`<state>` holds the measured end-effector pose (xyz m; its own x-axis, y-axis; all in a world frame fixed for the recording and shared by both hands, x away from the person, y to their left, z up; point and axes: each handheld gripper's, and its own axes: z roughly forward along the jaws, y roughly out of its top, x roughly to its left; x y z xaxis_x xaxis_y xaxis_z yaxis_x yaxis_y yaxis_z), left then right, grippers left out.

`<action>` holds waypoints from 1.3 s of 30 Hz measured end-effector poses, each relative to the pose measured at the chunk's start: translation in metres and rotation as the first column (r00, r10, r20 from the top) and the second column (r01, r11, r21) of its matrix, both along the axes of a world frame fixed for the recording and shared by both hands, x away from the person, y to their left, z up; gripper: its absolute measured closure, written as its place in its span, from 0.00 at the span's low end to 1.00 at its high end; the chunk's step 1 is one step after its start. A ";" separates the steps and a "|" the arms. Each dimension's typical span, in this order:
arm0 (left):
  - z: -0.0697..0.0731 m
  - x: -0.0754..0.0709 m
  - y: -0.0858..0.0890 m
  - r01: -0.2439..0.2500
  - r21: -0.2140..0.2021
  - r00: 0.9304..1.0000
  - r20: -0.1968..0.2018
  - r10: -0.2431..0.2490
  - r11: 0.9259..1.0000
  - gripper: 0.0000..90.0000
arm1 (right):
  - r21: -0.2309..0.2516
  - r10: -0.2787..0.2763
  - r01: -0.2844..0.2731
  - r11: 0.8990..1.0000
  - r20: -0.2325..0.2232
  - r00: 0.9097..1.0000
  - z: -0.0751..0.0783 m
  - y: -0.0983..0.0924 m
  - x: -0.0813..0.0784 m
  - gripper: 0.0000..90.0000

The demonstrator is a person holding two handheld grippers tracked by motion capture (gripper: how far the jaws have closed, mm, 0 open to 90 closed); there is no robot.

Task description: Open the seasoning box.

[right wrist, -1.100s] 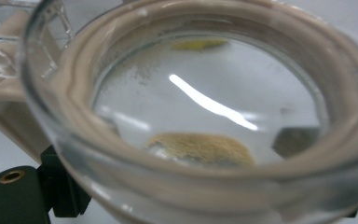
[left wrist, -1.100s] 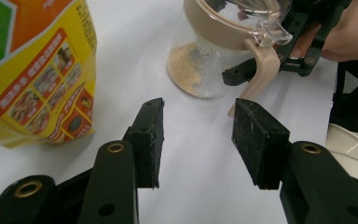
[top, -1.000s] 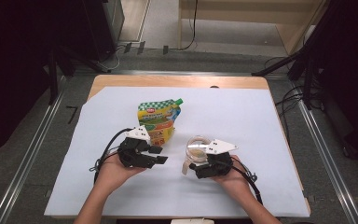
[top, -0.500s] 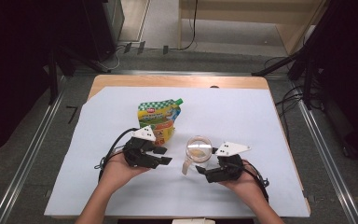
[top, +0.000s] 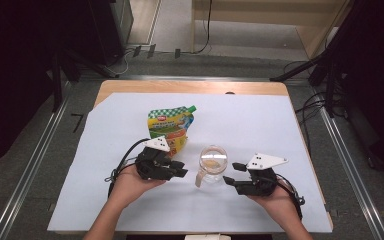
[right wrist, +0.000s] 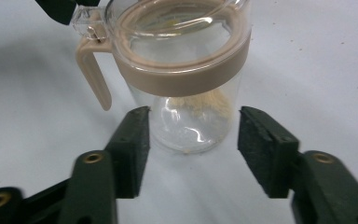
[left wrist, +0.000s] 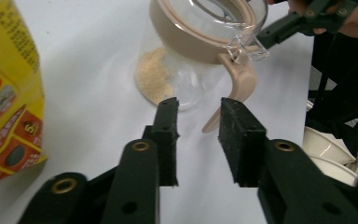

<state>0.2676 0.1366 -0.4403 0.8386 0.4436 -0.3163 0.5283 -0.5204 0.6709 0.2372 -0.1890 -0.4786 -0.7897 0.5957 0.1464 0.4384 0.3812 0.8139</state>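
High view: clear jar (top: 213,164) with beige lid stands upright mid-sheet, between both tools, free for access. Yellow pouch (top: 170,128) lies behind left gripper (top: 179,168). Right gripper (top: 232,173) now sits farther right, off jar.

Left gripper view: jaws narrowed, just been closing, nothing between pads; beige handle (left wrist: 235,91) just ahead.

Right gripper view: jaws part-open, just been closing, short of jar wall, holding nothing.
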 end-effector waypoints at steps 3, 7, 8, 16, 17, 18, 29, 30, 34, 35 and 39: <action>0.001 -0.003 -0.003 0.024 0.010 1.000 0.011 -0.024 1.000 0.90 | 0.010 0.007 -0.007 1.000 -0.011 1.000 0.001 -0.001 0.001 0.63; 0.003 -0.004 -0.005 0.041 -0.002 0.999 0.011 -0.041 0.999 1.00 | 0.024 0.017 -0.016 1.000 -0.051 0.999 0.002 0.000 0.002 0.73; 0.003 -0.005 -0.007 0.043 -0.012 0.999 0.013 -0.043 0.999 1.00 | 0.015 0.011 -0.010 1.000 -0.066 0.998 0.002 0.000 0.001 0.77; -0.004 -0.008 -0.021 0.025 0.002 0.998 0.053 -0.025 1.000 1.00 | -0.007 -0.001 0.000 1.000 -0.049 0.999 0.008 0.001 -0.001 1.00; -0.006 -0.009 -0.024 0.029 0.006 0.998 0.058 -0.029 1.000 1.00 | -0.003 -0.001 0.001 1.000 -0.050 0.999 0.008 0.001 -0.001 1.00; -0.008 -0.011 -0.030 0.034 0.016 0.997 0.070 -0.035 0.999 1.00 | 0.002 -0.001 0.001 1.000 -0.053 0.999 0.008 0.002 0.000 1.00; -0.009 -0.012 -0.034 0.023 0.018 0.997 0.079 -0.024 1.000 1.00 | -0.008 -0.013 0.012 1.000 -0.071 0.997 0.005 0.007 0.001 1.00; -0.009 -0.012 -0.034 0.023 0.017 0.997 0.080 -0.025 1.000 1.00 | -0.008 -0.015 0.014 1.000 -0.070 0.997 0.005 0.007 0.001 1.00; -0.011 -0.013 -0.034 0.016 0.001 0.997 0.075 -0.016 1.000 1.00 | -0.001 -0.021 0.021 1.000 -0.078 0.997 0.004 0.006 0.003 1.00; -0.011 -0.012 -0.035 0.014 -0.005 0.998 0.065 -0.014 1.000 1.00 | 0.001 -0.021 0.021 1.000 -0.077 0.997 0.003 0.006 0.003 1.00; -0.011 -0.012 -0.038 0.020 -0.005 0.998 0.062 -0.020 1.000 1.00 | -0.009 -0.036 0.036 0.999 -0.068 0.997 0.002 0.007 0.004 1.00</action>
